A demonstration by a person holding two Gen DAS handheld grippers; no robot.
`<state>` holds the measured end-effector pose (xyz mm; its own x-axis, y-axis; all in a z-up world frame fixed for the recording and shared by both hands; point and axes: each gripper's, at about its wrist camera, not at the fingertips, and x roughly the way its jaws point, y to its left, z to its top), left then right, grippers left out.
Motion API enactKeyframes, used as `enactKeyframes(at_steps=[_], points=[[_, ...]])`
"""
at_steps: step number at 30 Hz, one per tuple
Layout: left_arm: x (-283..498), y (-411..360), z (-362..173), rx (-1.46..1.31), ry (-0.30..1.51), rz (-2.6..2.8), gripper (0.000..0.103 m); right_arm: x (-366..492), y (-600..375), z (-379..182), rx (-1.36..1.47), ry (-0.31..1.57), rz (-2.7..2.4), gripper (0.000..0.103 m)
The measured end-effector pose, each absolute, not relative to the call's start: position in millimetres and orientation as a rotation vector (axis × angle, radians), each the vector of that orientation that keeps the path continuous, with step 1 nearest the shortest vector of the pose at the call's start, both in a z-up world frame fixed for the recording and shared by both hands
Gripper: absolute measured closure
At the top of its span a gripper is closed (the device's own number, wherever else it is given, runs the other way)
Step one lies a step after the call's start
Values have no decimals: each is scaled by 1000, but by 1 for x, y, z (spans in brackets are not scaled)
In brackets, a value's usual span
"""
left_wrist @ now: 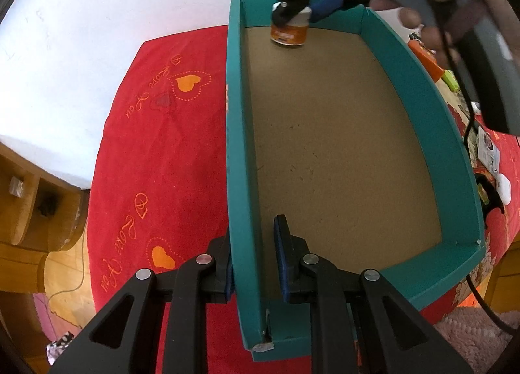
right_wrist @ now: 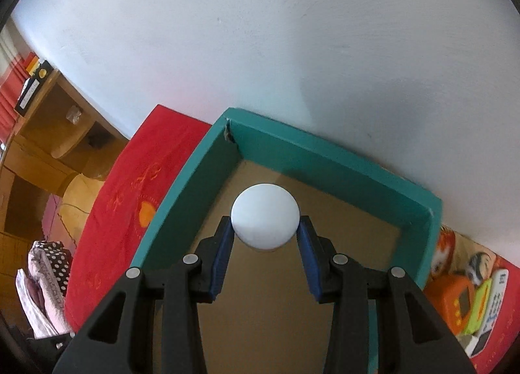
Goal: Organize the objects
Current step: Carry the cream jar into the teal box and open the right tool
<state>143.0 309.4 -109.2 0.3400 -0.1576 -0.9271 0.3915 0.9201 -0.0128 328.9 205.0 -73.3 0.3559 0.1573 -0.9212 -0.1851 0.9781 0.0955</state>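
Jar [right_wrist: 265, 221] upright, clamped by lid in right tool [right_wrist: 266, 233], above box [left_wrist: 422, 81] far corner; left tool [left_wrist: 253, 263] pinches box wall.

- Ahead of you stands a plain, pale bluish-white wall [right_wrist: 260, 49], evenly lit by soft daylight, with a faint shadow on its right part.
- Under your work lies a red cloth [left_wrist: 139, 153] with orange hearts and looping script; you cannot tell from here whether it covers a bed or a table.
- To your left you have a wooden shelf unit [right_wrist: 55, 133] with open compartments, and some books [right_wrist: 29, 81] stand on top of it.
- Low on your left, a spotted cloth [right_wrist: 48, 263] lies bunched near the floor.
- A thin cable [left_wrist: 73, 279] trails across the yellowish wood there.
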Motion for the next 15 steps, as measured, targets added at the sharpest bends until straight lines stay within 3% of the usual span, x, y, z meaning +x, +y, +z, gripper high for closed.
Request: enactKeyframes(at_steps=[15], points=[[146, 314, -112, 218, 1180, -364, 83, 339, 218, -85, -62, 1175, 221, 62]])
